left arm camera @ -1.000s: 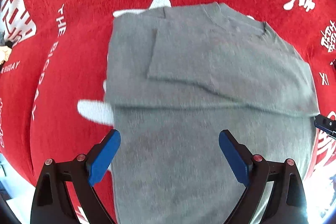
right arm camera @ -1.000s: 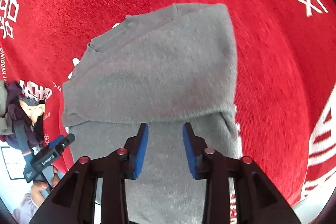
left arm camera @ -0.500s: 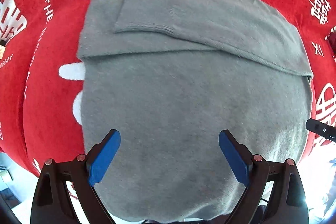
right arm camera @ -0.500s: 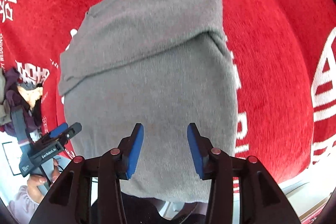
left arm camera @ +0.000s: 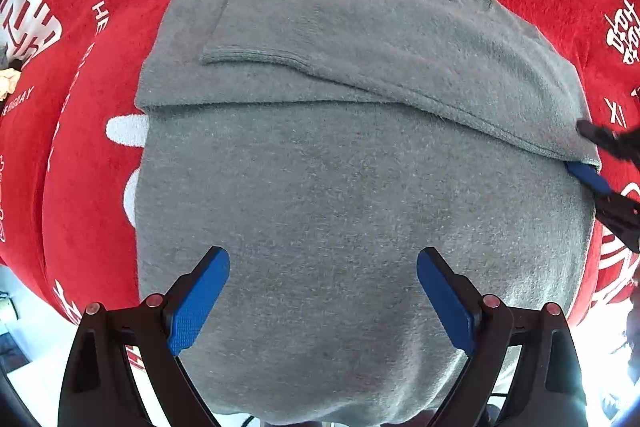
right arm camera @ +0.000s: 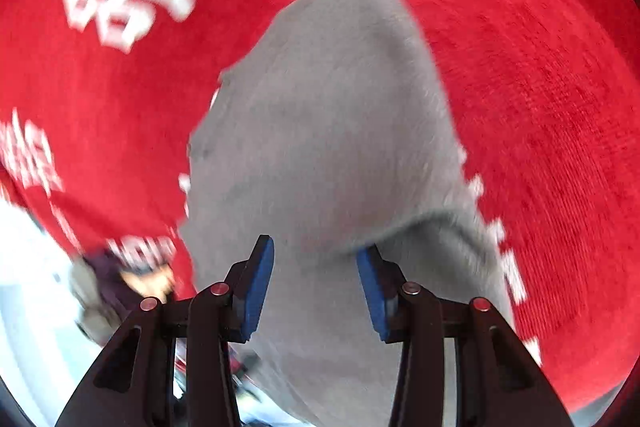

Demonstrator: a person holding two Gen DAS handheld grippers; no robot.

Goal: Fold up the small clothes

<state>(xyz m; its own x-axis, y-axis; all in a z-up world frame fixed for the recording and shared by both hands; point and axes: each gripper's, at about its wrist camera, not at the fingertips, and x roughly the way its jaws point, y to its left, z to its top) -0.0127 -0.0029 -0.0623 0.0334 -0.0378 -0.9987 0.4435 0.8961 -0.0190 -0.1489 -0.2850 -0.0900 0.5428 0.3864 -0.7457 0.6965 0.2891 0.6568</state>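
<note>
A grey knit sweater (left arm camera: 352, 167) lies flat on the red cloth, sleeves folded across its chest, collar at the far end. My left gripper (left arm camera: 323, 301) is wide open and empty above the sweater's lower body. My right gripper (right arm camera: 315, 285) is open with the folded sleeve's edge between its blue pads; the right wrist view is blurred. In the left wrist view the right gripper (left arm camera: 592, 163) reaches in at the sweater's right edge, its blue pad under the sleeve fold.
A red cloth (left arm camera: 100, 187) with white lettering covers the table. Its near edge (left arm camera: 52, 311) runs at lower left, with bright floor beyond. A dark pile of clothes (right arm camera: 116, 283) lies at the cloth's left side.
The right gripper has swung toward the sweater's right side and come down to the sleeve fold. The left gripper has moved slightly forward over the sweater, still open.
</note>
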